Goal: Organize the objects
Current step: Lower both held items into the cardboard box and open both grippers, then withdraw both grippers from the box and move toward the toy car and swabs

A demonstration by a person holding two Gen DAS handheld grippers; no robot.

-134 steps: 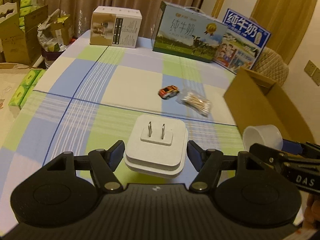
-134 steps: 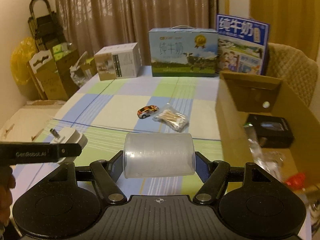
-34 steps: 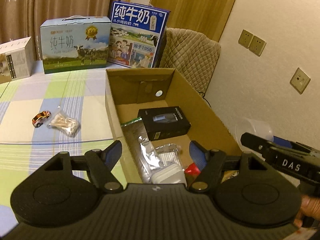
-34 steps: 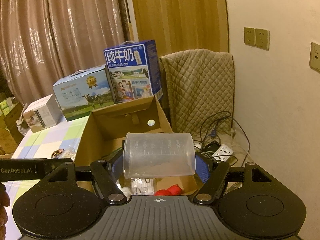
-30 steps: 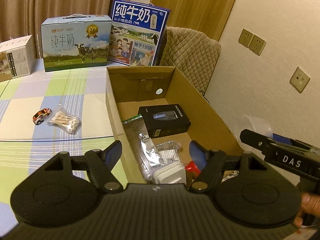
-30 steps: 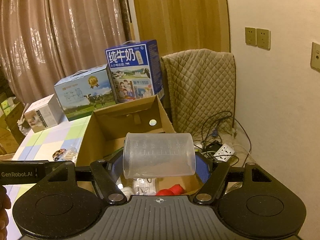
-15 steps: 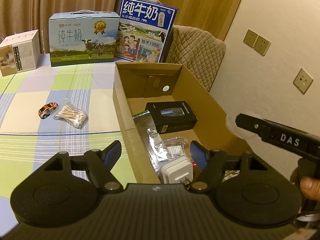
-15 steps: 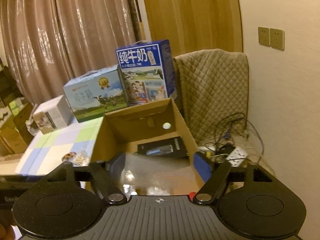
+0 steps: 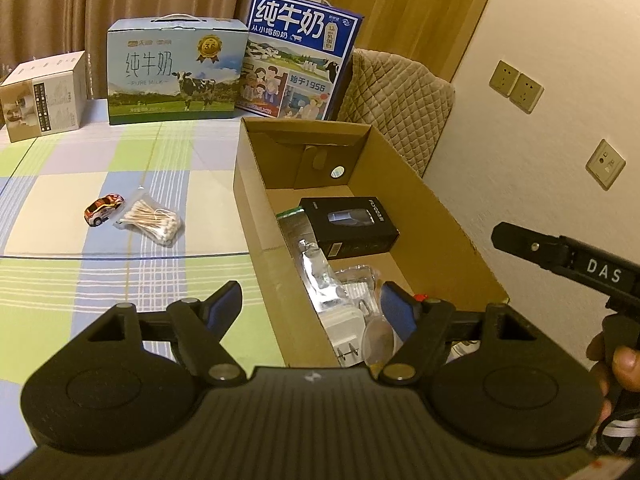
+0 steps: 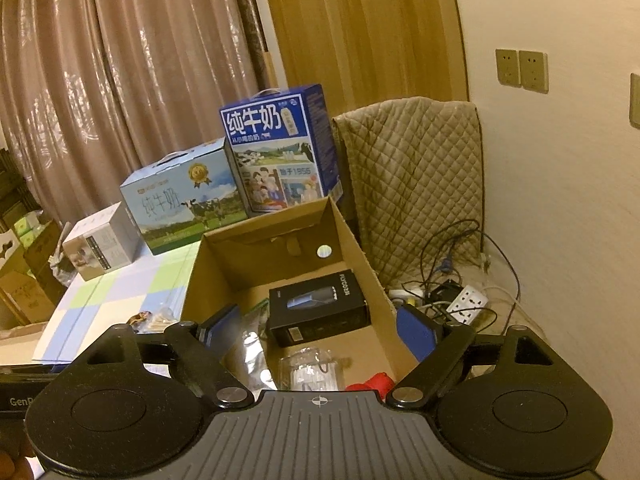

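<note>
Claws (image 9: 310, 308) (image 10: 316, 330) both hang released over the box (image 9: 256, 184), where cup (image 9: 378, 338) and plug (image 9: 344, 326) lie; car (image 9: 102, 209) and swabs (image 9: 150, 227) wait on the desk (image 9: 80, 184), probably next.

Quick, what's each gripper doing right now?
Left gripper: open, holding nothing.
Right gripper: open, holding nothing.

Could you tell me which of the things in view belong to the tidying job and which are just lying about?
Job: cardboard box with black box, white plug and clear cup inside; toy car and cotton swabs on the table.

Lying about: milk cartons, quilted chair, power strip.
</note>
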